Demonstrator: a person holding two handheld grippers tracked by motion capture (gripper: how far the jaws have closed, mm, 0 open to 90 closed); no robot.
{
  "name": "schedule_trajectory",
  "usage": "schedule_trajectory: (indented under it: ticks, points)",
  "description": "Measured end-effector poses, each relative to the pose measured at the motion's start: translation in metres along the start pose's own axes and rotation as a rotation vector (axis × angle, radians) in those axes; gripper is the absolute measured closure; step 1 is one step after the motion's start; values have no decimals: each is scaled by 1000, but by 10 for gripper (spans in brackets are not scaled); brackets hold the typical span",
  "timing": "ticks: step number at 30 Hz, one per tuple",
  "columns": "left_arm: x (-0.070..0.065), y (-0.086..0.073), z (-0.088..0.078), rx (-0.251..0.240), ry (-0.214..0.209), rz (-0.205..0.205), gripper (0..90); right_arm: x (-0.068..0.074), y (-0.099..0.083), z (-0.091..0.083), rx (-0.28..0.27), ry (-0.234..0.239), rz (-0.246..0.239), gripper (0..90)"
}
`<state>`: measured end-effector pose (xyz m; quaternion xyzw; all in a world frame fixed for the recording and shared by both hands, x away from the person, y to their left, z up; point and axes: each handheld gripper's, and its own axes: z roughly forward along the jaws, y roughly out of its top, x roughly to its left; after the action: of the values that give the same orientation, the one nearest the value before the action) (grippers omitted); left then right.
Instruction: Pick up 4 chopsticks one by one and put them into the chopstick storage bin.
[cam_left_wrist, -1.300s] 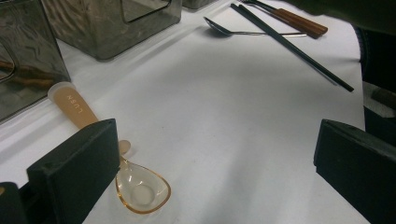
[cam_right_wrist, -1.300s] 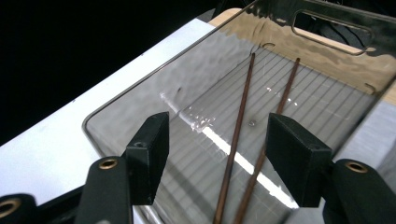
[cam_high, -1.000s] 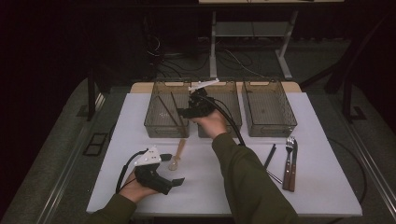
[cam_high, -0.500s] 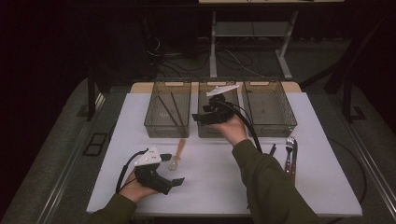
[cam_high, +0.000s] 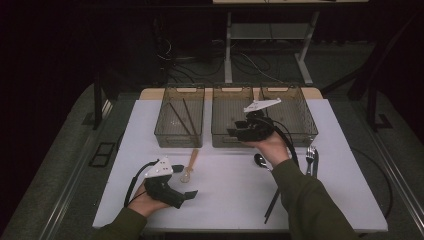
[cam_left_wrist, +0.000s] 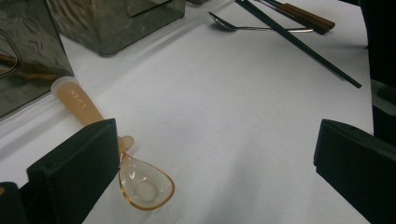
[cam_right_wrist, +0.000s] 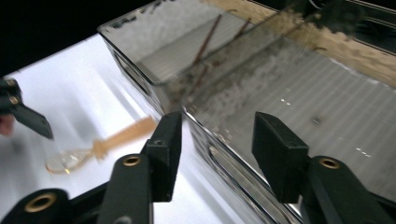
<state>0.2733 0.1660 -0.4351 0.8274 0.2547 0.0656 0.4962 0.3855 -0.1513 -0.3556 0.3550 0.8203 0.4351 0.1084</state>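
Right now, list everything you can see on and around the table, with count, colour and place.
Bins: three, clear smoky plastic, in a row at the table's far edge.
Sticks: two, brown, in the left bin.
Plastic spoon: one, amber, by the left gripper.
Metal spoon: one, silver, mid-table.
Fork: one, silver, right side.
Chopsticks: black, right front, count unclear.
Table: one, white.
Left gripper: black, open, front left.
Right gripper: black, empty, jaws just closing, at the middle bin.

This looks like a lab or recording studio rather than a home. A white bench (cam_high: 225, 200) stands alone on grey carpet in a dark room, loose cables (cam_high: 200, 60) lie on the floor behind it, and a metal-legged stand (cam_high: 270, 40) is beyond.
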Motion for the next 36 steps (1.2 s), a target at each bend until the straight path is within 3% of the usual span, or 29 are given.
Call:
schedule_trajectory:
  ticks: [10, 19, 28, 36]
  points:
    - [0, 0, 0, 9, 5, 2, 0, -12, -30, -32, 22, -26, -27, 742]
    - [0, -1, 1, 11, 11, 0, 0, -31, -63, -59, 39, -47, 10, 886]
    - [-1, 0, 1, 17, 13, 6, 0, -42, -98, -76, 79, -57, 28, 895]
    - [-1, -1, 1, 23, 16, 9, 0, -30, -128, -90, 141, -22, 5, 895]
